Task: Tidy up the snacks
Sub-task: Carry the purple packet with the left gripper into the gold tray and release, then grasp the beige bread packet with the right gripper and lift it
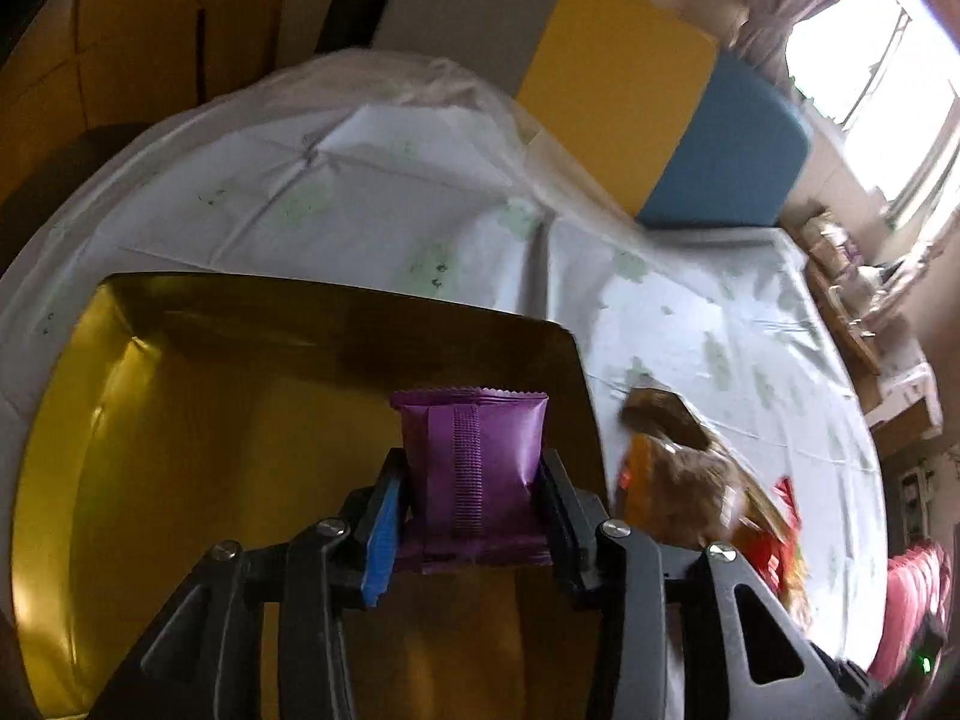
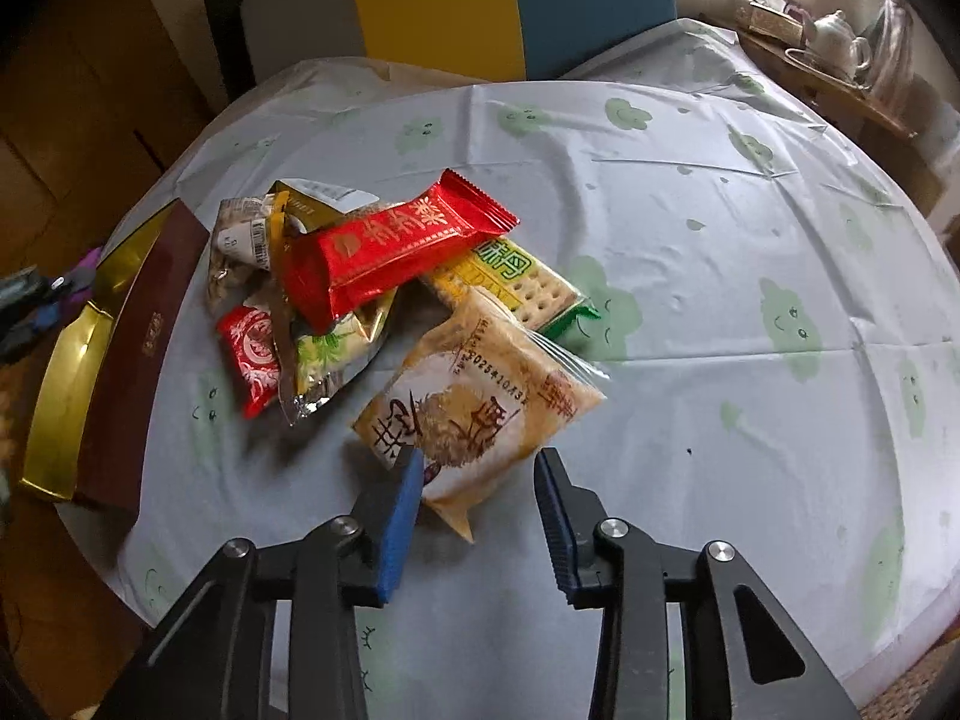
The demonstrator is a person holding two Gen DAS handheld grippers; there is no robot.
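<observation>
In the left wrist view my left gripper (image 1: 471,462) is shut on a purple snack packet (image 1: 474,450), held upright over the inside of an open gold box (image 1: 120,390). In the right wrist view my right gripper (image 2: 478,468) is open, low over the table. The near corner of a beige snack packet (image 2: 480,396) lies between its fingers. The left pad (image 2: 408,492) touches that packet and the right pad stands clear of it. Behind lies a heap with a long red packet (image 2: 390,252), a cracker packet (image 2: 522,288) and a small red packet (image 2: 252,354).
A round table carries a pale cloth with green clouds (image 2: 720,300). The gold box (image 2: 66,396) and its maroon lid (image 2: 144,360) sit at the table's left edge. Grey, yellow and blue cushions (image 2: 438,0) stand behind, and a teapot (image 2: 840,36) sits on a side shelf at the right.
</observation>
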